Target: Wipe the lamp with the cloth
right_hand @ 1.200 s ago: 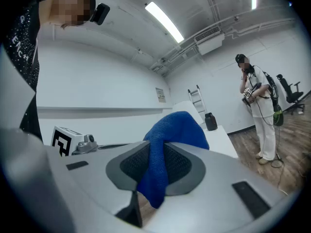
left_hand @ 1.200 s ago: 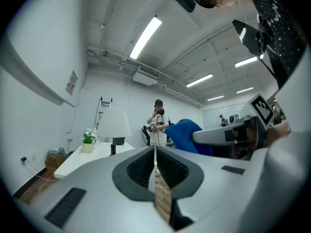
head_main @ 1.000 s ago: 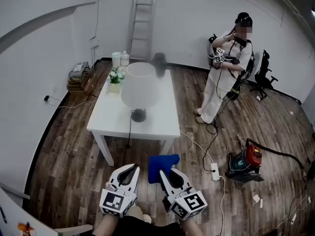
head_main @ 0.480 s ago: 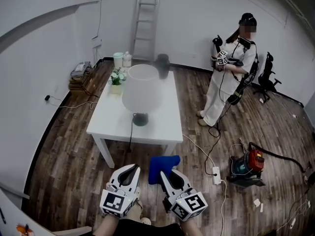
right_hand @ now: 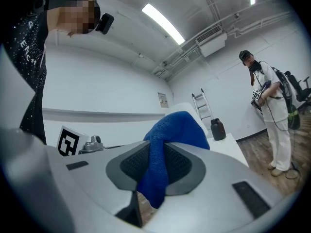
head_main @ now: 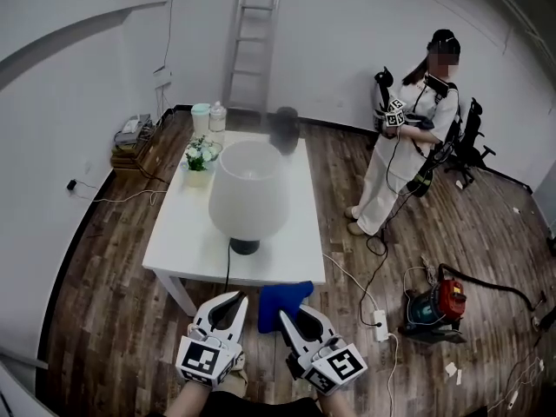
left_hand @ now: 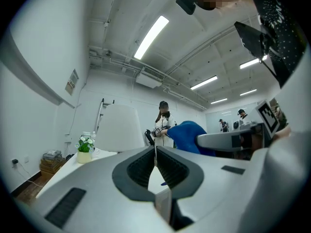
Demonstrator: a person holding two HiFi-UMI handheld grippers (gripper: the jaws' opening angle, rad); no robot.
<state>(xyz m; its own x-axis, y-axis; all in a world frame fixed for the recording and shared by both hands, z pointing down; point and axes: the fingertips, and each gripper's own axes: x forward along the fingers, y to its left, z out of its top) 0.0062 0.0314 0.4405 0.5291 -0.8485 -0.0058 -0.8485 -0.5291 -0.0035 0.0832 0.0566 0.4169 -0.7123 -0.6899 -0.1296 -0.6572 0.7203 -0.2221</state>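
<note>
White table (head_main: 187, 241) in a wood-floored room, with the lamp (head_main: 248, 200) standing near its middle.
Your right tongs (head_main: 294, 315) are clamped on the blue cloth (head_main: 280, 301), which is by the table's near edge and well apart from the lamp. Your left tongs (head_main: 234, 299) are pressed together with nothing between them. A small flower pot (head_main: 199, 156) sits towards the table's far left corner.

There's the lamp (head_main: 249, 200) at my 12 o'clock, upright on the white table (head_main: 187, 237). It has a big white shade and a dark round base, and its dark cord runs off the near edge. The blue cloth (head_main: 282, 301) is bunched and pinched between my right gripper's (head_main: 298, 313) jaws, humped above them, at the lamp's 5 o'clock and well apart from it.
</note>
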